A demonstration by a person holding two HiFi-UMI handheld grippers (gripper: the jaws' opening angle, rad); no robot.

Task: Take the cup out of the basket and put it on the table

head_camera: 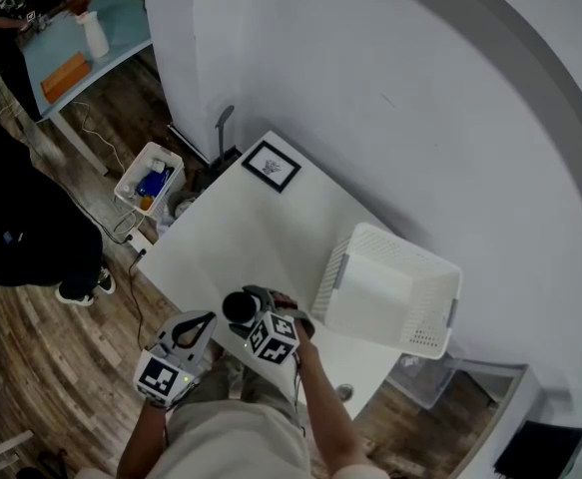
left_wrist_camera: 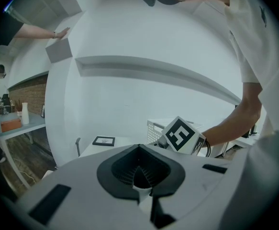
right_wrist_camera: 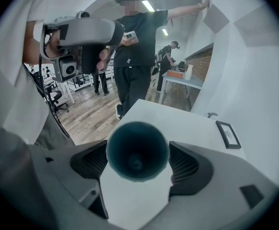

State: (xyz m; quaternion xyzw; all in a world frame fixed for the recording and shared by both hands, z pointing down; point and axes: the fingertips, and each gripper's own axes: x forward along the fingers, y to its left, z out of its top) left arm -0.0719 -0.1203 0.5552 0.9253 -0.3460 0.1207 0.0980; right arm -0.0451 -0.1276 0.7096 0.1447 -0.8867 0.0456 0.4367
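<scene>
**Head view.** Right gripper point(head_camera: 243, 309), jaws clenched on the cup point(head_camera: 238, 306), held over the near edge of the white surface point(head_camera: 233, 230). Only the cup's dark mouth shows. Its body is hidden by the jaws and the marker cube, so contact between its base and the surface cannot be judged. The white basket point(head_camera: 388, 289) stands at 3 o'clock from the cup, close but apart, near the surface's right corner. Its perforated walls are plain, but its inside reads as flat white. A small framed picture point(head_camera: 271, 165) lies at 12 o'clock near the far edge, and a broad bare stretch of surface separates it from the cup. The left gripper point(head_camera: 197, 328) sits at 8 o'clock from the cup, past the near edge. On the wooden floor at 10 o'clock is a white bin point(head_camera: 149, 180), its contents too small to name.

**Right gripper view.** The cup's round mouth faces the camera, with 1 jaw pressing each side.

**Left gripper view.** The jaws of the left gripper are closed together with nothing between them. The other gripper's cube rises beyond them at 1 o'clock.
</scene>
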